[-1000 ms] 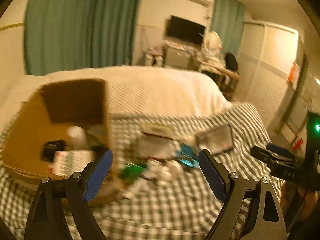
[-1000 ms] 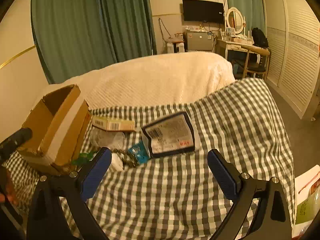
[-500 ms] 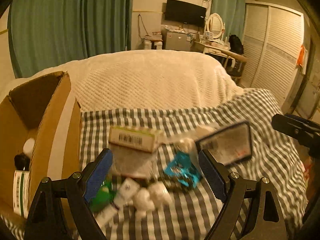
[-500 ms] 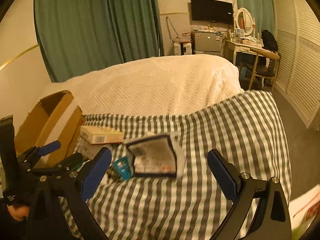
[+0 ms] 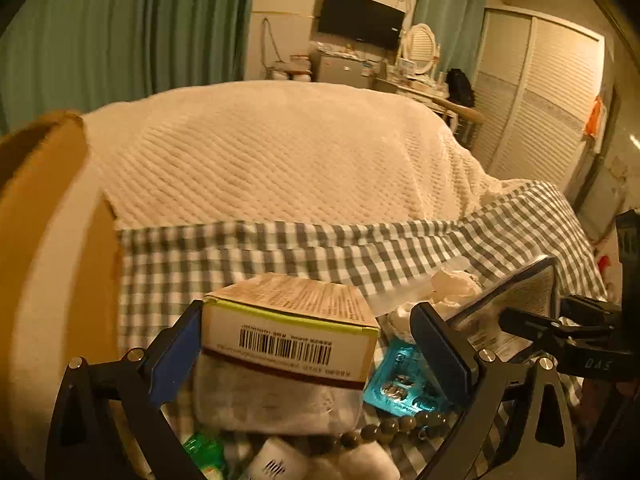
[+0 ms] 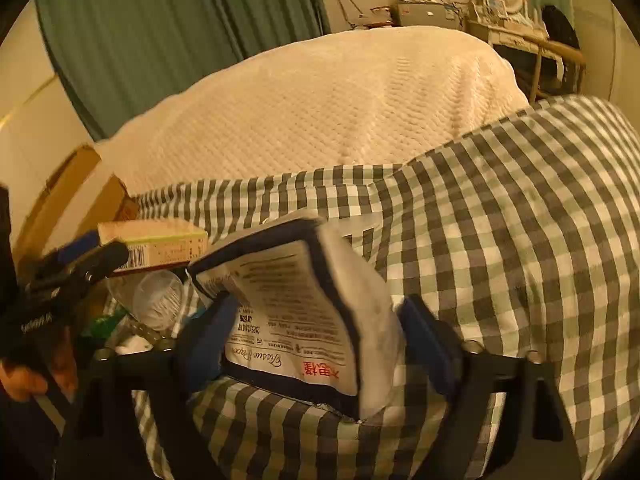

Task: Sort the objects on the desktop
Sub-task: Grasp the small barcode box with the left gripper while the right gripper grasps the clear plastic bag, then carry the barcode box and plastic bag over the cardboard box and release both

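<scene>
My left gripper [image 5: 306, 344] is open, its blue pads either side of a barcoded carton [image 5: 290, 330] that lies on a clear pouch [image 5: 272, 402]; the left pad is at the carton's end, the right pad stands apart. A blue blister pack [image 5: 400, 388] and beads [image 5: 384, 430] lie beside it. My right gripper [image 6: 318, 342] is open around a soft tissue pack [image 6: 296, 320] on the checked cloth [image 6: 520, 240]; I cannot tell if the pads touch it. The carton [image 6: 160, 246] and left gripper also show in the right wrist view.
An open cardboard box [image 5: 44, 260] stands at the left, close to the left gripper. A cream quilted cover [image 5: 280, 152] lies beyond the cloth. A clear plastic cup [image 6: 158, 298], white crumpled tissues [image 5: 452, 284] and a green item [image 5: 202, 450] lie among the clutter.
Both grippers have moved forward and down into the pile. The carton now sits between the left pads and the tissue pack between the right pads.
</scene>
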